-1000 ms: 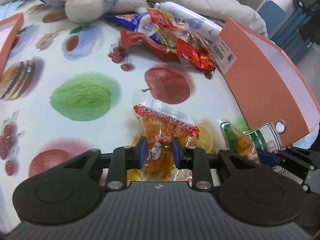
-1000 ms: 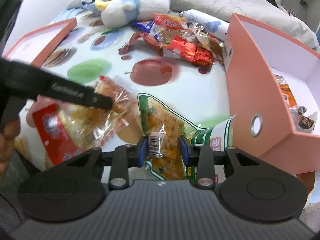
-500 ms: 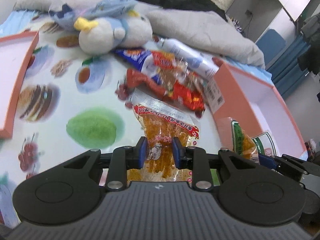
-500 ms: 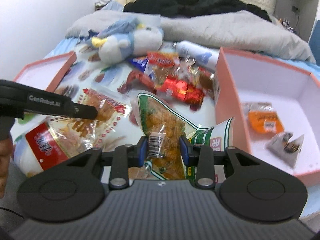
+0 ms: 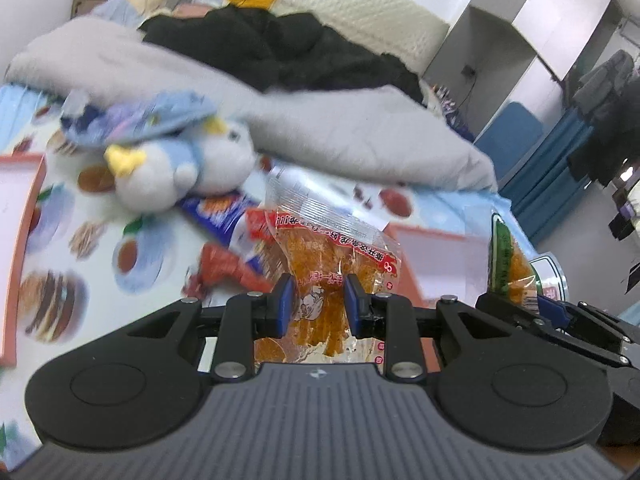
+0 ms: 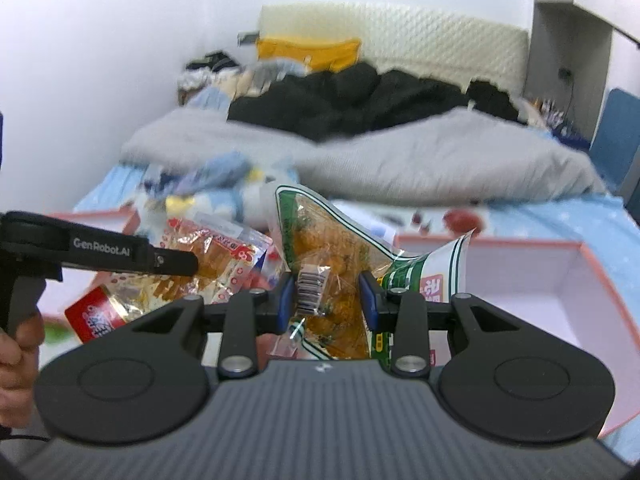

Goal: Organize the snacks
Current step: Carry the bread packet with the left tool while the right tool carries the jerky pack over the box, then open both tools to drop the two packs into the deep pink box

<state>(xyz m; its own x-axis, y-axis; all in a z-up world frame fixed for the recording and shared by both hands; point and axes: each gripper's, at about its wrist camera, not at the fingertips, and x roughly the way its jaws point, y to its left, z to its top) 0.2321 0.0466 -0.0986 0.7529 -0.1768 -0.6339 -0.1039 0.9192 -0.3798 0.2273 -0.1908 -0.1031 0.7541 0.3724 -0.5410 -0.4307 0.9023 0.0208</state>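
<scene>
Both grippers are held raised over the bed, tilted downward. The left gripper (image 5: 315, 306) is clamped on a clear red-printed packet of orange snack strips (image 5: 328, 276) at frame centre; the right gripper (image 6: 327, 300) is clamped on a clear green-trimmed snack packet (image 6: 320, 248). A hand (image 6: 16, 356) at lower left is shown only in the right view.

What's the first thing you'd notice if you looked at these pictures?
Two snack bags held up in the air: the left claw pinches a clear bag with red print, and the right claw pinches a green-edged bag. Behind them, a blue and white plush toy lies on the fruit-print bedsheet, and a pink box sits open on the right.
</scene>
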